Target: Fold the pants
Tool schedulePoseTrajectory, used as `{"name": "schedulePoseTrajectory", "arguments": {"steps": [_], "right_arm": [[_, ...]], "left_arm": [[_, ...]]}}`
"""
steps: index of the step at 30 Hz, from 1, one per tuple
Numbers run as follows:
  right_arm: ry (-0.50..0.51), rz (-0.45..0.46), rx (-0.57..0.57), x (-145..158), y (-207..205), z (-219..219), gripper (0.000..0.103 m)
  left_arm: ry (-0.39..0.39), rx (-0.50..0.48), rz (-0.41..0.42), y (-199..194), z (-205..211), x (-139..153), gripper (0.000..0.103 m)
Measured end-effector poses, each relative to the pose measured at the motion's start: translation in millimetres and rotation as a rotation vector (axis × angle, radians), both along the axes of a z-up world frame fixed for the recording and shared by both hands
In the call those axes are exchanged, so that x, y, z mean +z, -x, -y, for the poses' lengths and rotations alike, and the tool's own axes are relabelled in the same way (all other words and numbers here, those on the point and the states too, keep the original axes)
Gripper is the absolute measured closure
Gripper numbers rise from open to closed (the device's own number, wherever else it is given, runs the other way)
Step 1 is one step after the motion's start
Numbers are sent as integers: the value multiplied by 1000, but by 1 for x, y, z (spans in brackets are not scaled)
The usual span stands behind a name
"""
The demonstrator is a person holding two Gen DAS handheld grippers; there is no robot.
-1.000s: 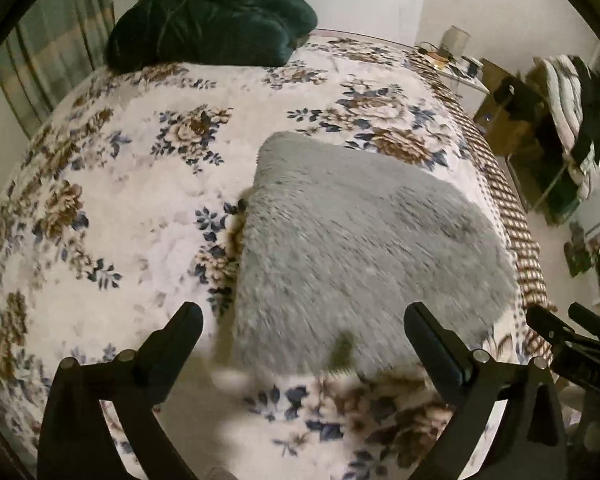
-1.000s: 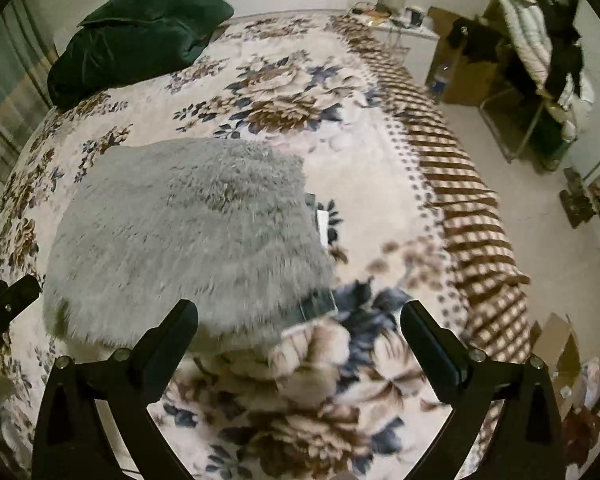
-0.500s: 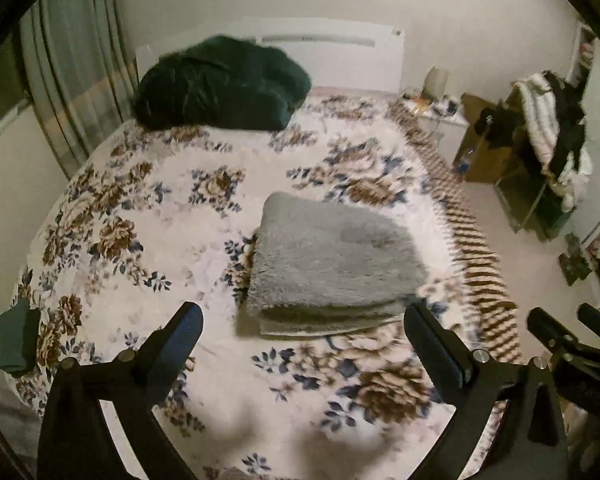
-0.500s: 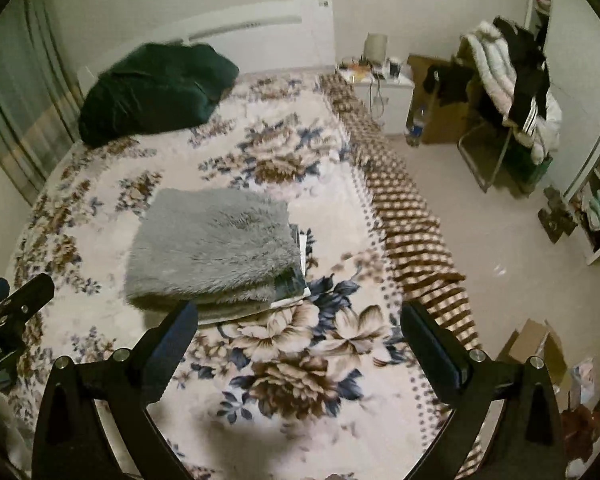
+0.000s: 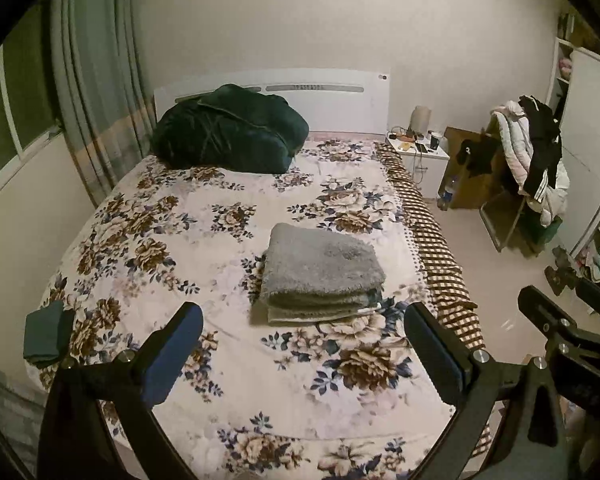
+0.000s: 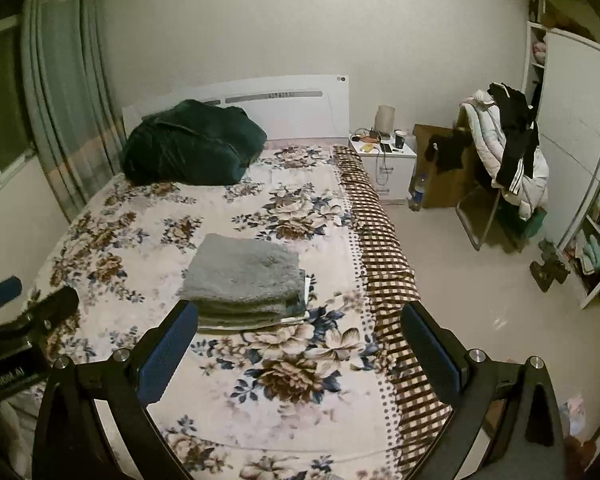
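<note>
The grey fluffy pants (image 5: 320, 272) lie folded in a neat stack on the floral bedspread (image 5: 204, 240), right of the bed's middle. They also show in the right wrist view (image 6: 246, 276). My left gripper (image 5: 304, 344) is open and empty, held well back above the bed's near end. My right gripper (image 6: 300, 340) is open and empty, also pulled back, to the right of the left one. The right gripper shows at the right edge of the left wrist view (image 5: 560, 328). The left gripper shows at the left edge of the right wrist view (image 6: 20, 312).
A dark green blanket (image 5: 228, 132) is heaped at the headboard. A small dark green folded item (image 5: 46, 332) lies at the bed's near left corner. A white nightstand (image 5: 420, 160), a chair piled with clothes (image 5: 532, 172) and open floor are to the right.
Both grippers have pulled back and up from just above the folded pants to well away from the bed. The pants stay in place.
</note>
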State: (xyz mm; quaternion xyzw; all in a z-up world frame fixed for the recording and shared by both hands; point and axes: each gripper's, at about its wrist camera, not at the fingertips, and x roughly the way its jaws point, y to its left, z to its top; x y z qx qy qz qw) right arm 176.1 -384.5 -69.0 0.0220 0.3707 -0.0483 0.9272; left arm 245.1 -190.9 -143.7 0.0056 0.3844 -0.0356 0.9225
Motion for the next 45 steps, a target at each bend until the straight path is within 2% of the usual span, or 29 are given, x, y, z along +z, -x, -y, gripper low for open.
{"name": "schedulePoseTrajectory", "arguments": {"steps": [4,9,19,45], "right_arm": [[-2,10,-7,20,24,-8,0],[-3,4,-12,30,39,-19,0],[18,19,-19,36,41,-24,0],[-7,2,2,41,42,-20,0]], "left_arm": [[0,10,7,13,-8,8,0],[-4,1,18,18,-14,13,0],[-13,20,31,29,-19,14,0],[-18,44,42,48,-23,19,0]]}}
